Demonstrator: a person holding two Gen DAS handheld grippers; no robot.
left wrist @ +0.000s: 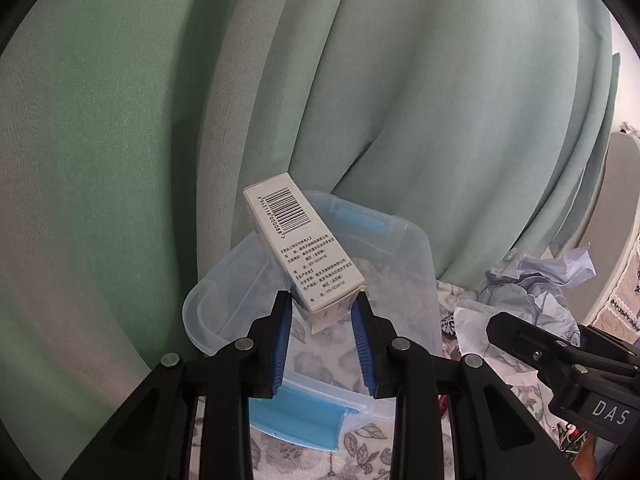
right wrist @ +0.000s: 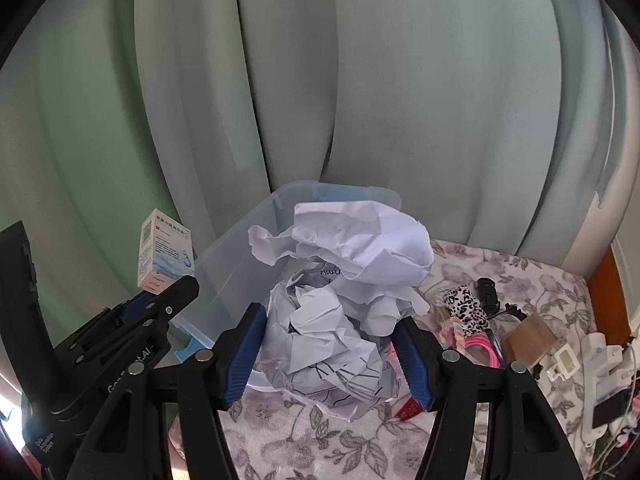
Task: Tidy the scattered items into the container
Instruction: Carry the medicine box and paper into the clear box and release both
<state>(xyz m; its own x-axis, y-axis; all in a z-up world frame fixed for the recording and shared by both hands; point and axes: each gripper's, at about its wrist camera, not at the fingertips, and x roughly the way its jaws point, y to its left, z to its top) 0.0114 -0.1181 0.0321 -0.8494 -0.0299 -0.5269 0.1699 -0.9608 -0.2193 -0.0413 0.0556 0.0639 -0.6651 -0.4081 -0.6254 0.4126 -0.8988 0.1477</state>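
- The left gripper point(left wrist: 323, 300) is clamped on a small white box point(left wrist: 298, 240), its blue pads pressing the box's lower end from either side; the box tilts up and away, barcode and printed text facing the left wrist camera.
- From the right wrist view the same box point(right wrist: 162, 254) shows a pale blue water-drop design on its front, and it sits raised at the left gripper's point(right wrist: 160, 292) tip, just left of the container.
- The right gripper point(right wrist: 330, 344) stands fairly wide and grips a big ball of crumpled white paper point(right wrist: 340, 300) with some dark pen marks; the pads appear to press its flanks, though the creases make the contact hard to judge.
- The clear plastic container point(left wrist: 416, 280) with blue latches rests on a grey floral cloth point(right wrist: 320, 440), directly beyond the left gripper; its floor looks bare where it can be seen.
- In the right wrist view the paper hides most of the container point(right wrist: 224, 276).
- To the right on the cloth lie a leopard-print item point(right wrist: 466, 306), a pink cable point(right wrist: 482, 350) and a small black object point(right wrist: 486, 290).
- Green curtains point(left wrist: 440, 120) hang behind everything.
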